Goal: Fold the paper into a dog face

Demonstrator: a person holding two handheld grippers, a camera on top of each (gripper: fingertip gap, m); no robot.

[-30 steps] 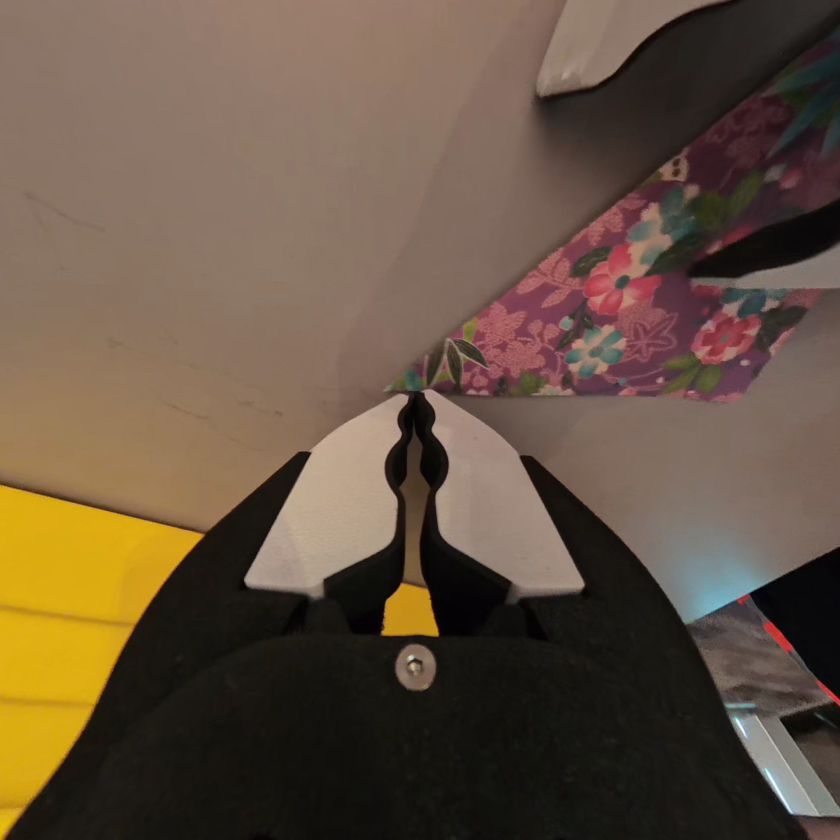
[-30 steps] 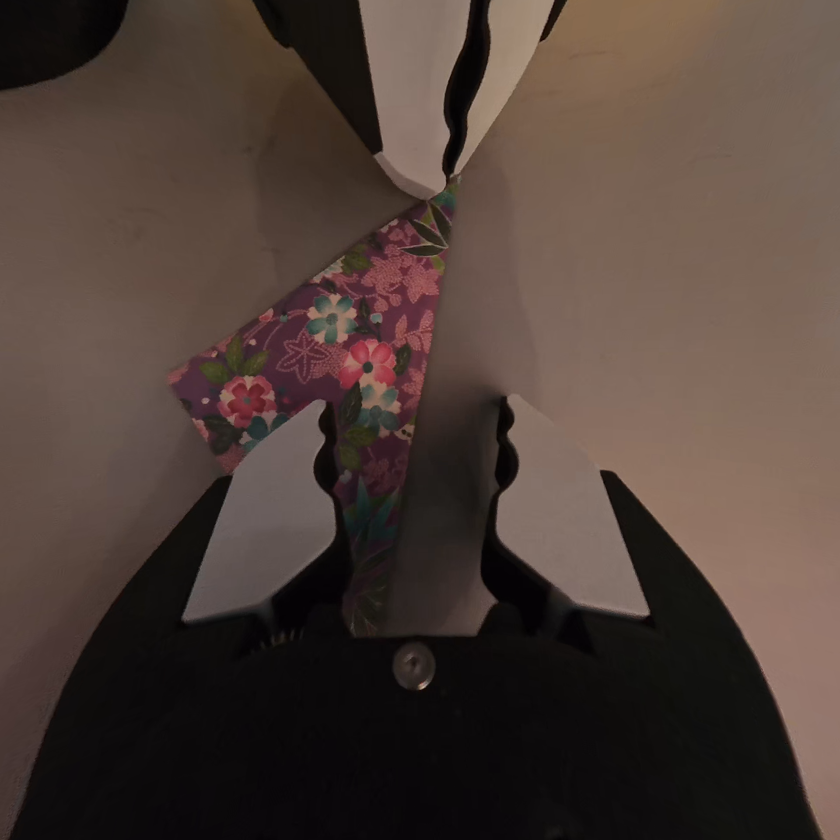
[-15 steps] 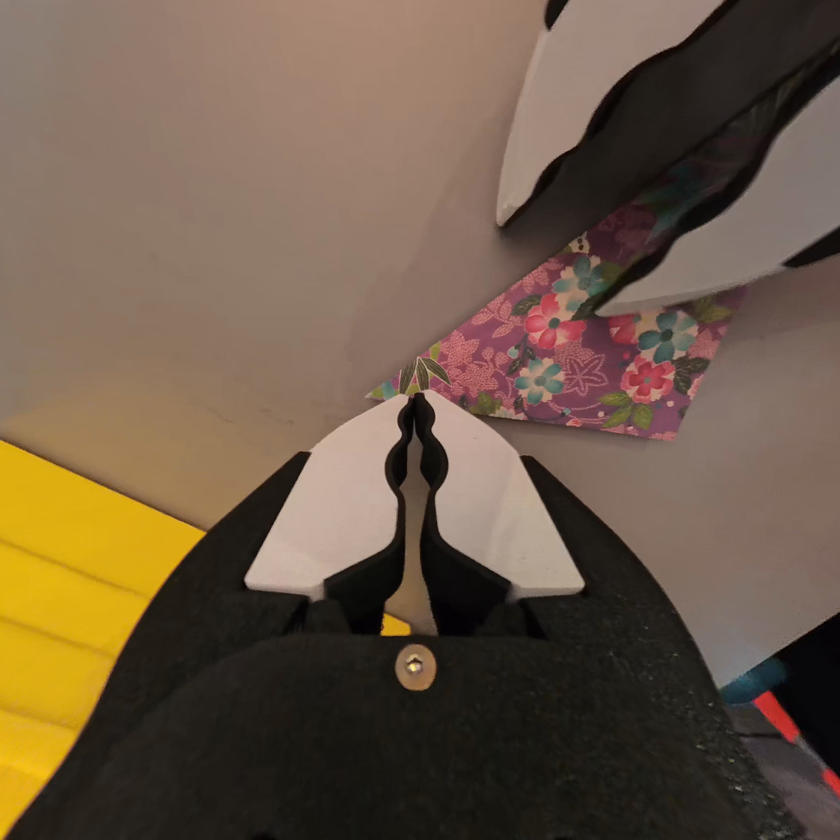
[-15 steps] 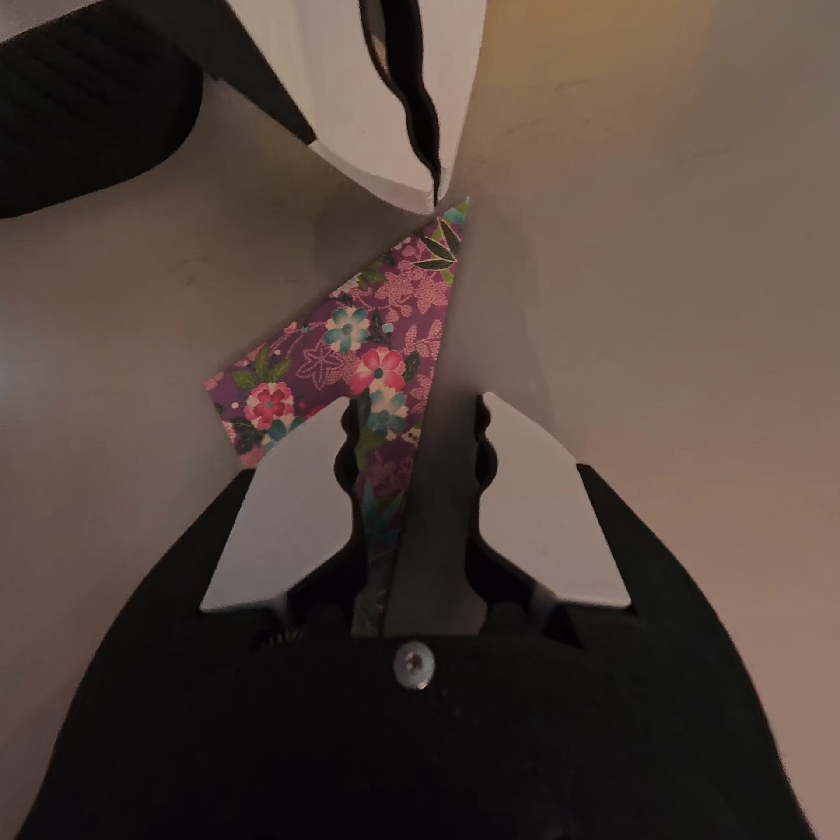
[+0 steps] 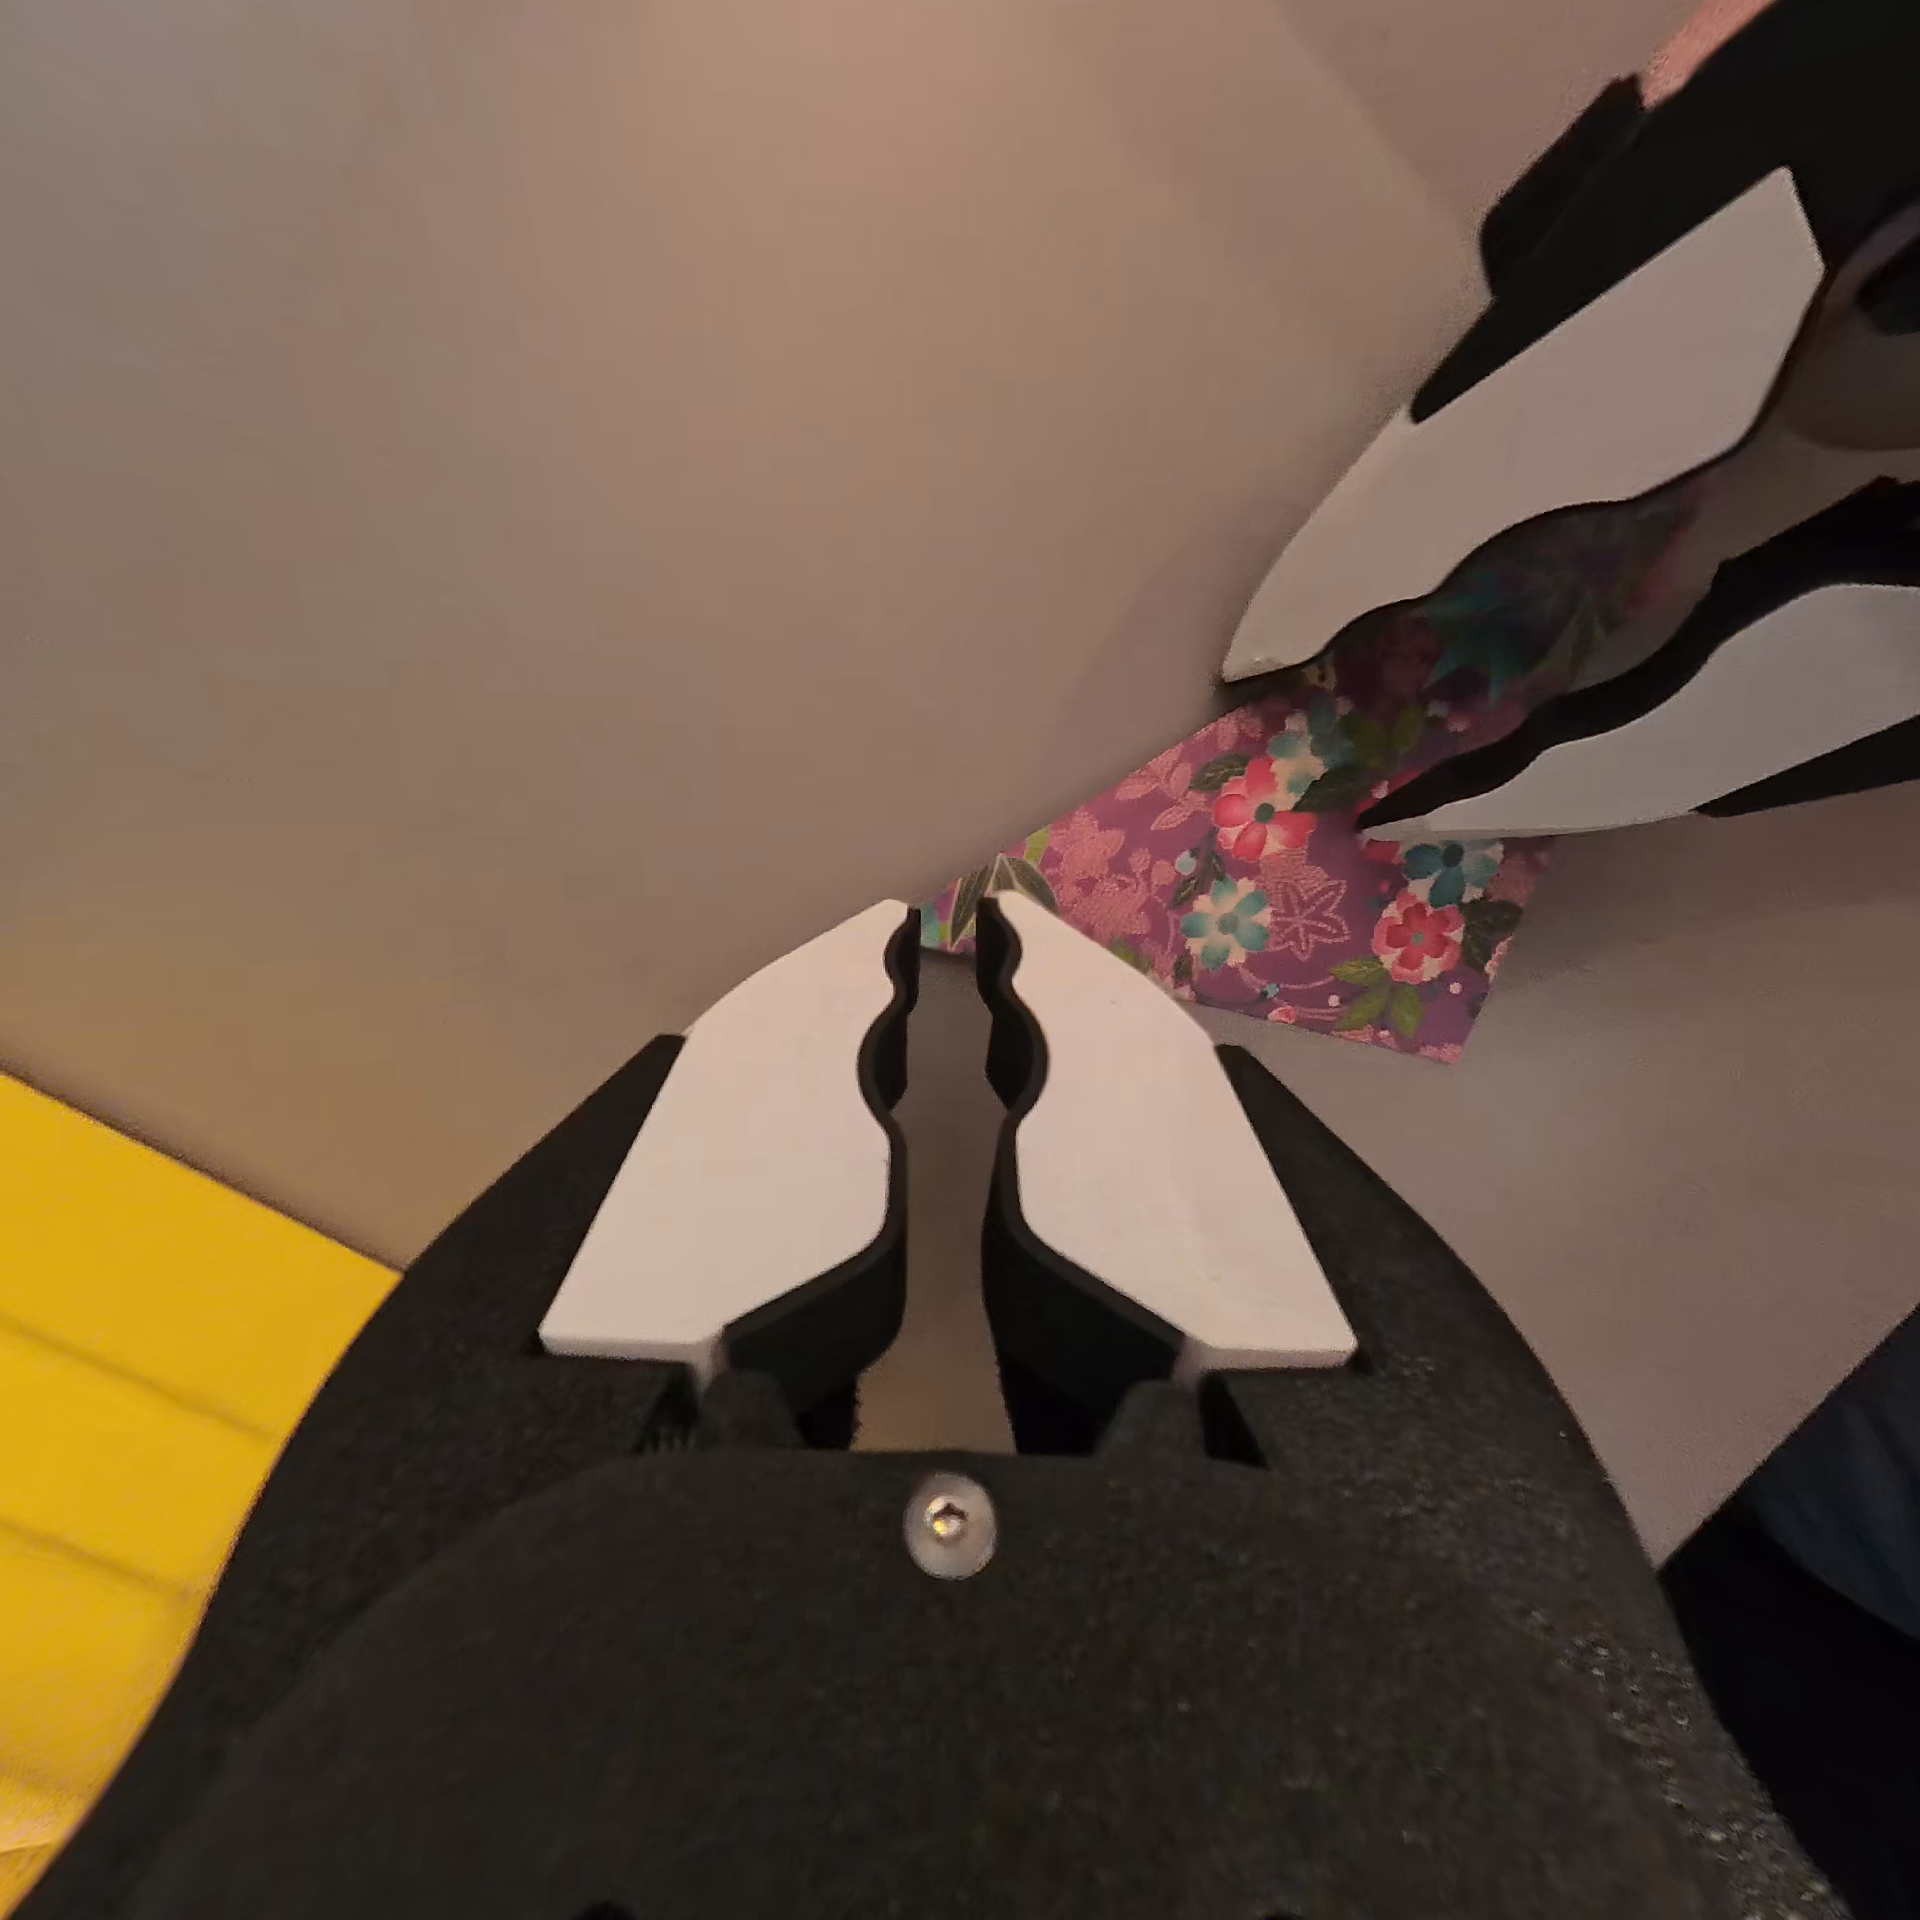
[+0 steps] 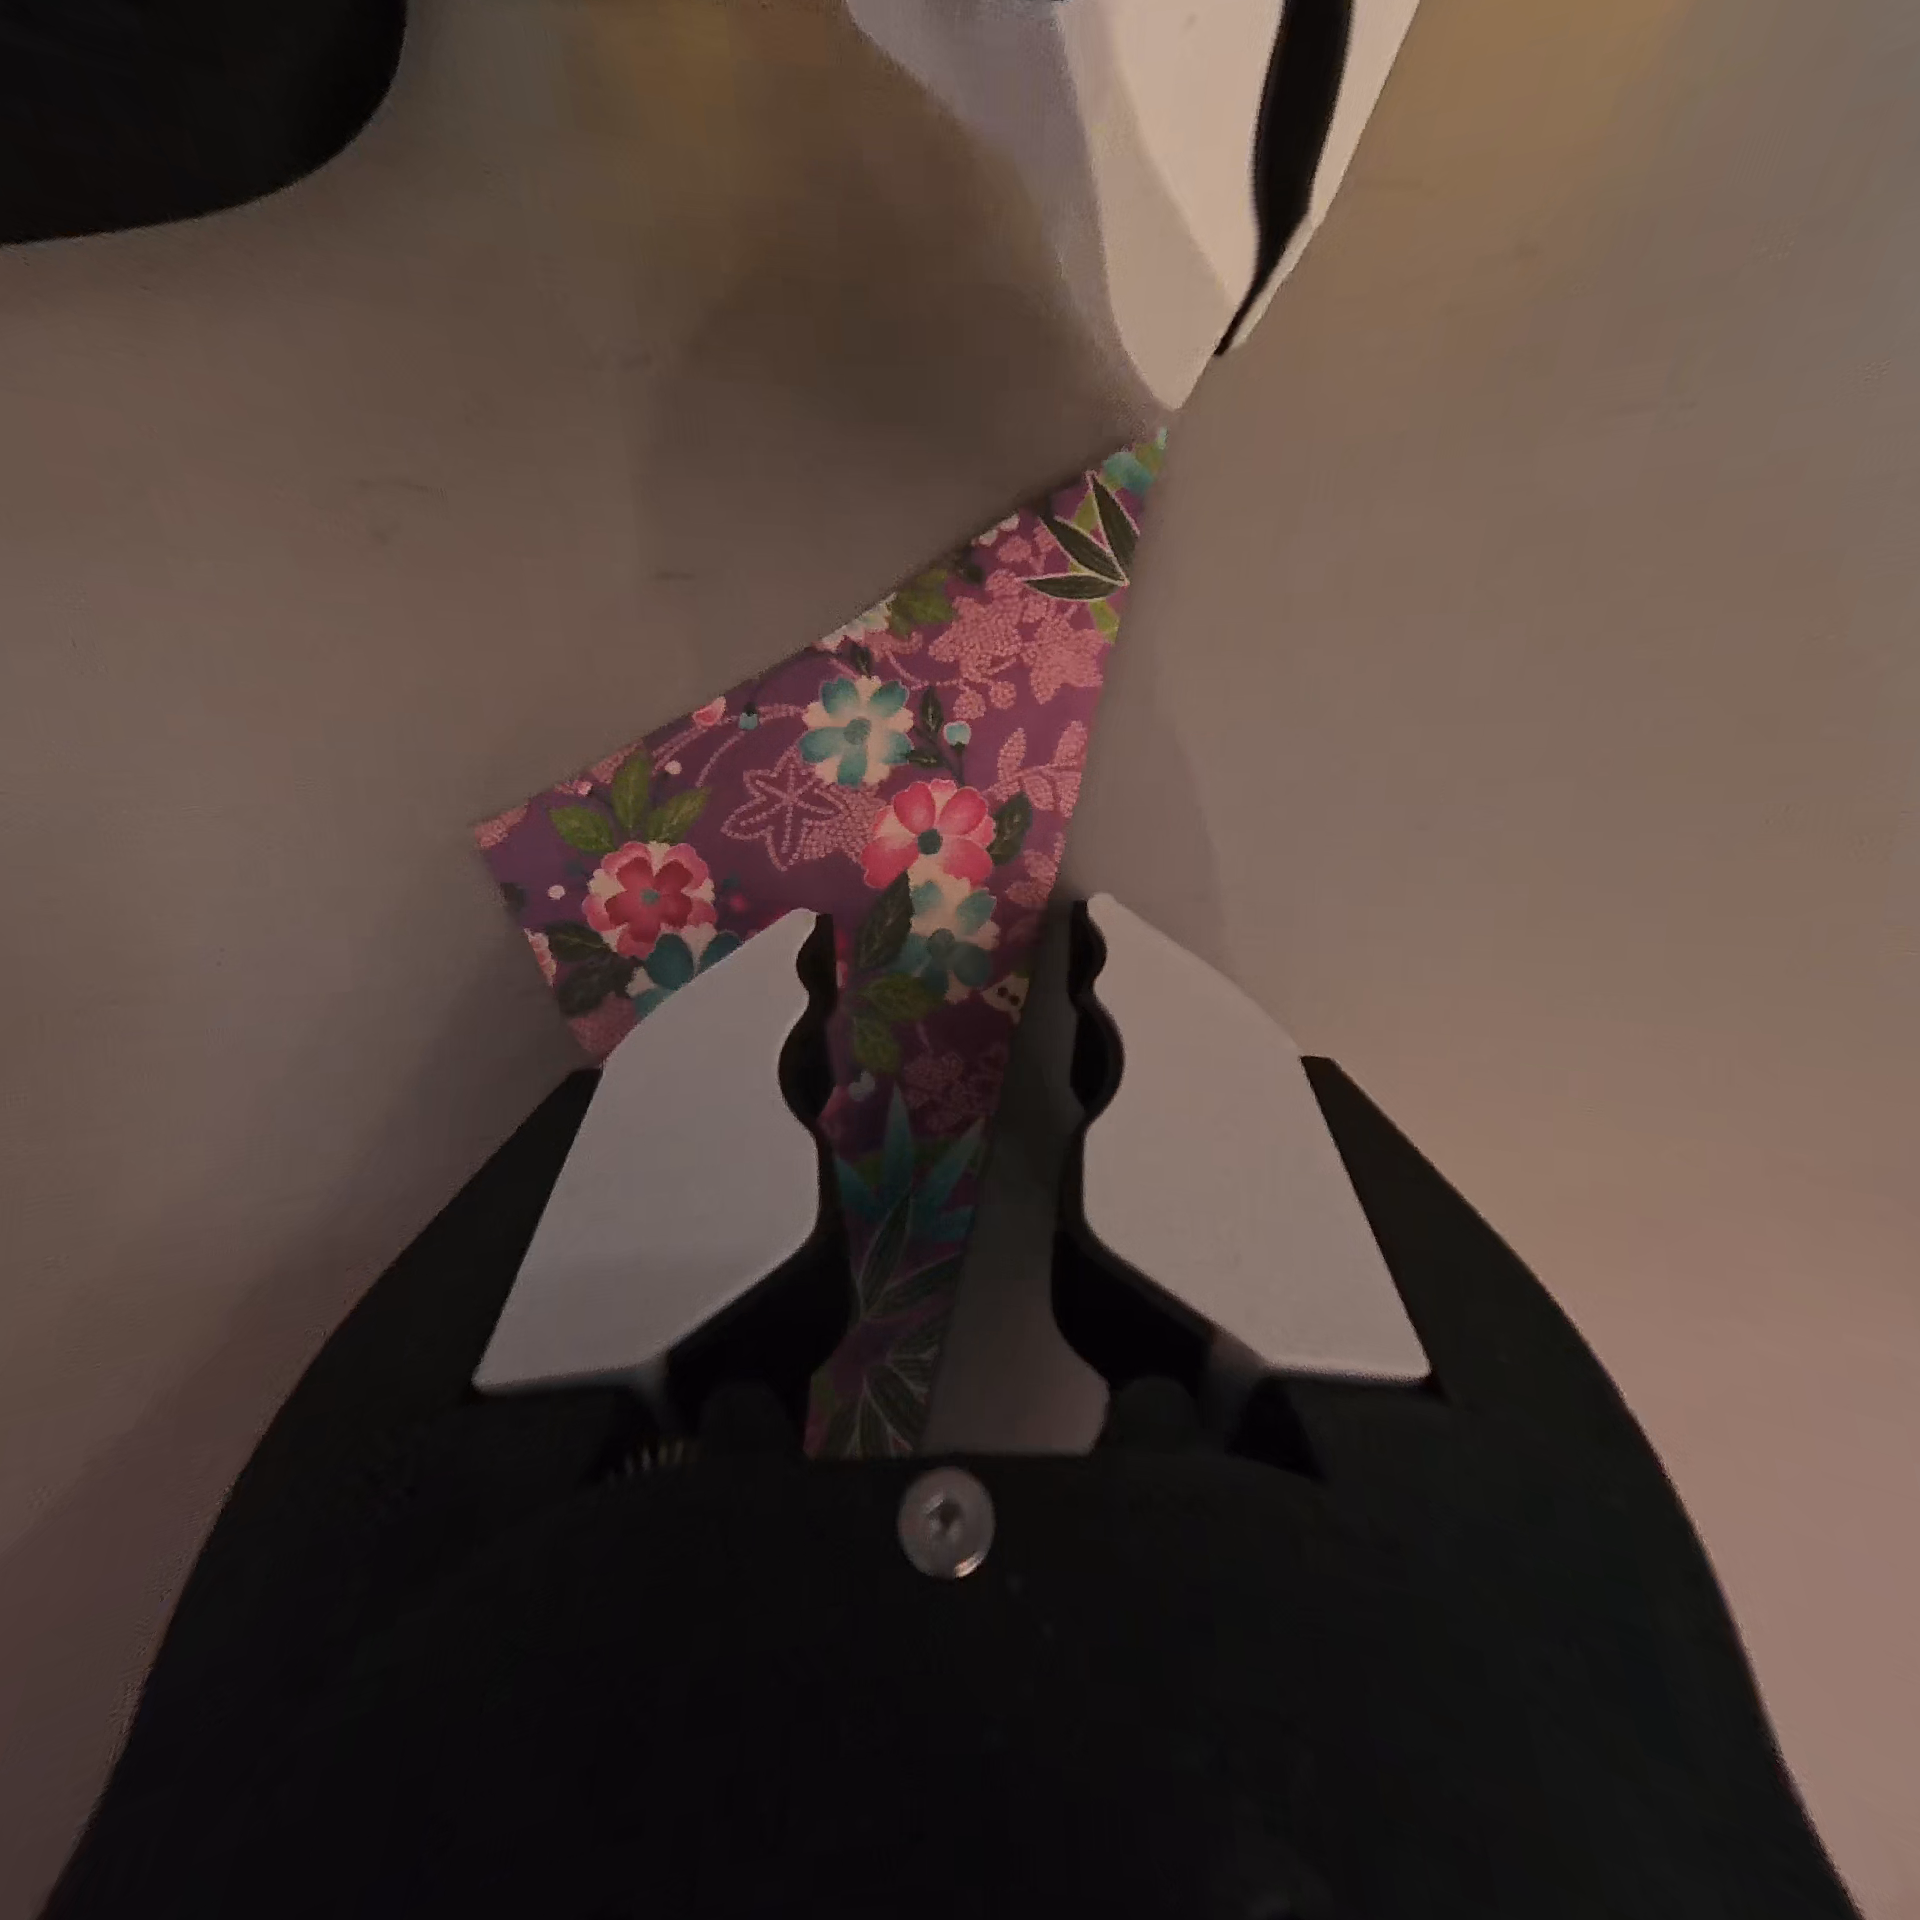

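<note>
The paper (image 6: 883, 769) is purple with a flower print on one side and white on the other. It lies on a pale table (image 6: 260, 623), with a white flap (image 6: 1455, 727) standing up along a fold. My right gripper (image 6: 951, 909) is open, and the fold runs between its fingers. In the left wrist view, it (image 5: 1304, 748) straddles the paper (image 5: 1299, 914) at the upper right. My left gripper (image 5: 948, 920) is open by a narrow gap at the paper's pointed corner. It also shows at the top of the right wrist view (image 6: 1210, 364).
A yellow surface (image 5: 125, 1403) lies beyond the table's edge at the lower left of the left wrist view. A dark round object (image 6: 156, 104) sits at the top left of the right wrist view. One gripper's finger ends stand about 9 cm off the other's.
My left gripper was shut on the paper's corner and has opened a little. My right gripper's fingers have drawn closer together around the fold.
</note>
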